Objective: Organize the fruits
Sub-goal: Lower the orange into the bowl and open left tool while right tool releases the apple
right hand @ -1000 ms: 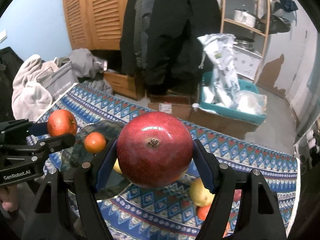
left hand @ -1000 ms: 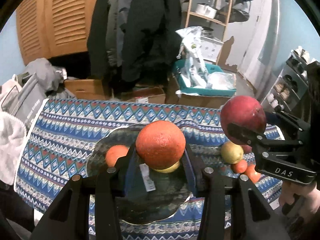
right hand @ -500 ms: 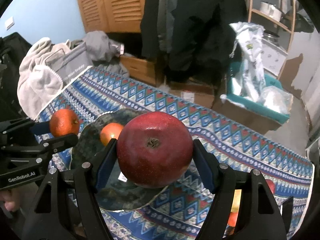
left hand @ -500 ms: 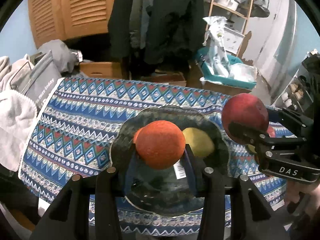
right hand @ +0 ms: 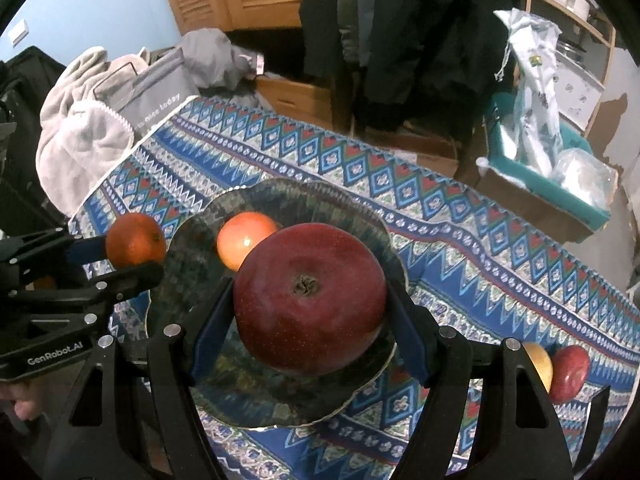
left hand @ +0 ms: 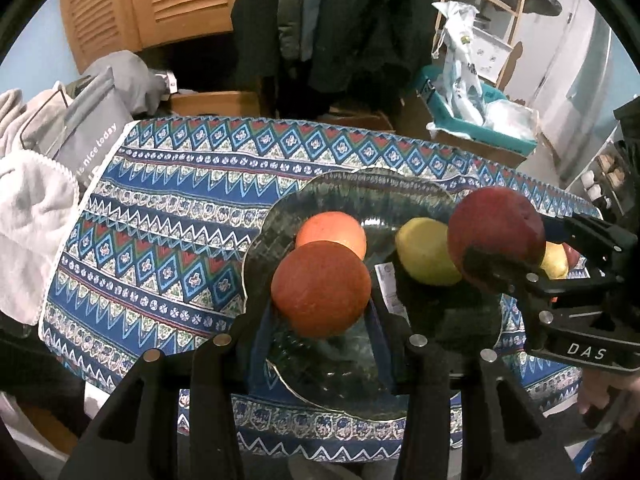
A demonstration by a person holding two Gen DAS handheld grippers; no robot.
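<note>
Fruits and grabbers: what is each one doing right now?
Left gripper: shut on the orange.
Orange: held above the plate.
Right gripper: shut on the red apple.
Red apple: held above the plate.
Plate: on the cloth, holding a lighter orange and a lemon.

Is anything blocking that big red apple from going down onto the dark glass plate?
The red apple hangs over the dark glass plate. A yellow lemon and an orange fruit already lie there; bare glass remains beside them.

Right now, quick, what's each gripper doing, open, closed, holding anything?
Left gripper: closed on the orange.
Right gripper: closed on the red apple.
</note>
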